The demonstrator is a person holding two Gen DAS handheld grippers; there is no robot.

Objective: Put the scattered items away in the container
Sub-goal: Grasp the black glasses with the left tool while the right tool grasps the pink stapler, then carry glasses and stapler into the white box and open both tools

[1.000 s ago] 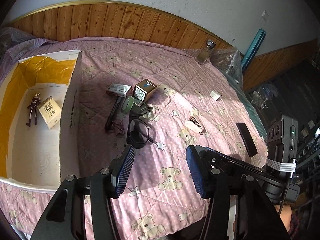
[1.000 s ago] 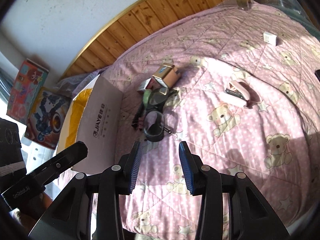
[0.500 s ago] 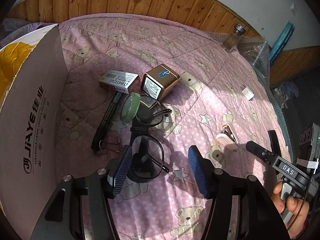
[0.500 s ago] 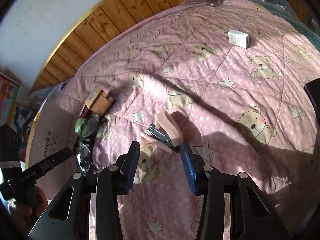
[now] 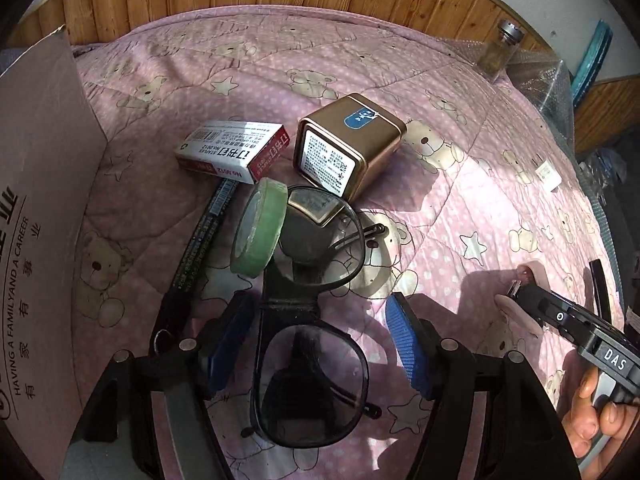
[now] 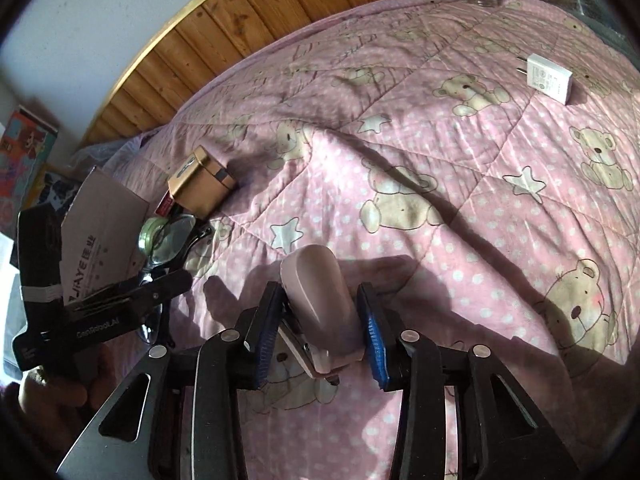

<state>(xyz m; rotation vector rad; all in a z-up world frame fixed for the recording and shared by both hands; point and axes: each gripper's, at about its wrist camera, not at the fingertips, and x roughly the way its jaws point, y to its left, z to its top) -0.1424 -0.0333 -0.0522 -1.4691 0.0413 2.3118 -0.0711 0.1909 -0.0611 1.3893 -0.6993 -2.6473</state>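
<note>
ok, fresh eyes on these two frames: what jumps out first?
The black-framed eyeglasses lying between the open fingers of the left tool, with the green tape roll and bronze square tin just beyond on the pink teddy-bear quilt. In the right wrist view, the pale pink stapler sits between the right tool's blue pads, not yet clamped. The cardboard box wall rises on the left.

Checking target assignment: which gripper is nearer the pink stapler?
Right. The right gripper straddles the pink stapler, open pads either side. The left gripper is off to the side, open around the black glasses.
</note>
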